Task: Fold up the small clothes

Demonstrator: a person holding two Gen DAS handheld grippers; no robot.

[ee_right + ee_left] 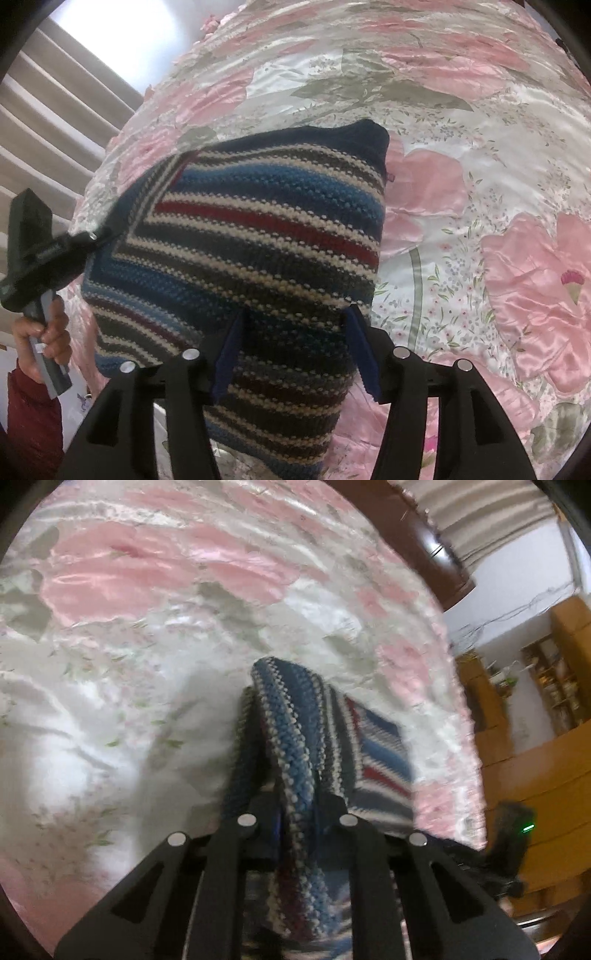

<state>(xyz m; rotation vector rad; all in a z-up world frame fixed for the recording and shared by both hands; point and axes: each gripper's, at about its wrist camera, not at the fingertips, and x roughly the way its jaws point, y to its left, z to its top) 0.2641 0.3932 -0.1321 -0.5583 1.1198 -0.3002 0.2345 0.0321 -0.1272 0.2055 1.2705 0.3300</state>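
Note:
A striped knit sweater (258,236) in blue, white, grey and red lies partly on the bed. In the left wrist view one bunched part of the sweater (291,746) rises from the bed into my left gripper (295,808), which is shut on it. The right wrist view shows that left gripper (92,236) at the far left, pulling a corner of the knit taut, with a hand (51,332) on its handle. My right gripper (295,350) stands open, its blue pads (227,354) wide apart on either side of the sweater's near edge.
A pink and white floral satin bedspread (480,184) covers the bed. Its edge (461,701) falls away to the right, beyond which stand wooden shelves (554,686). A dark wooden headboard (436,542) and a pleated curtain (55,110) lie further off.

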